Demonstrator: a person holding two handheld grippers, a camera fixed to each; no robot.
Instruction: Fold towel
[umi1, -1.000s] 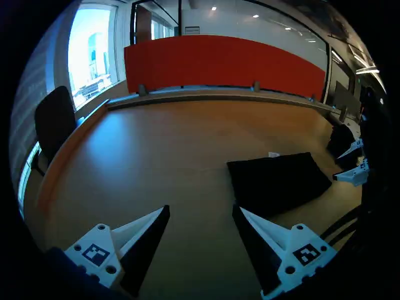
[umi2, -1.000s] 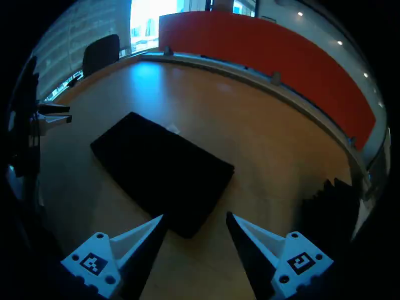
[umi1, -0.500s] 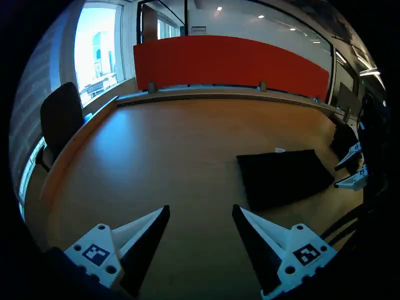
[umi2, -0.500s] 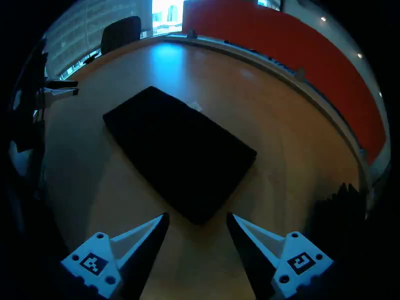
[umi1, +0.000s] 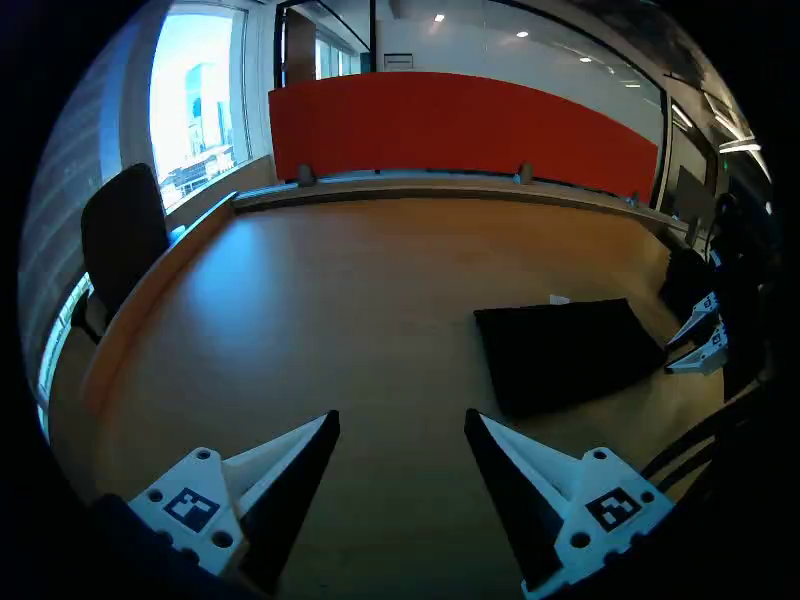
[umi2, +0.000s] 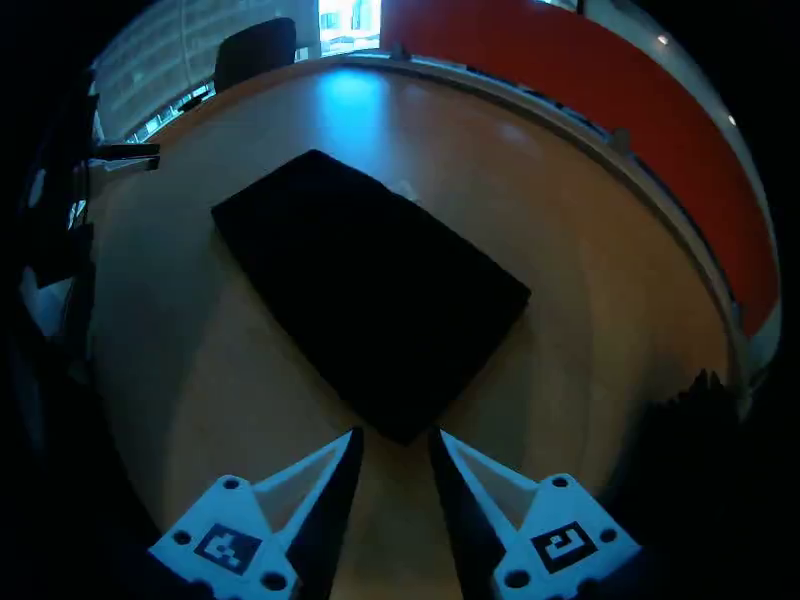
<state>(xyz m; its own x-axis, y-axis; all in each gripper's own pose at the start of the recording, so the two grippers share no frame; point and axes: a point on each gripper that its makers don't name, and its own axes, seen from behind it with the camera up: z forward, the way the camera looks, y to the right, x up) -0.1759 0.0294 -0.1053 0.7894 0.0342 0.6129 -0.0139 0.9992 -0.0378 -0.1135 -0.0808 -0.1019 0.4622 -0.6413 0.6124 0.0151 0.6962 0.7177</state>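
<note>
Approaching near corner of black towel (umi2: 370, 290), flat on wooden table (umi2: 600, 300), with right gripper (umi2: 395, 450) narrowly apart (nothing pinched yet); left gripper (umi1: 400, 440) wide apart, well aside. Next probably: lower, pinch corner, carry it across.

A pale scrap (umi1: 559, 299) at the far edge of the towel (umi1: 570, 350) — too small for a name
</note>
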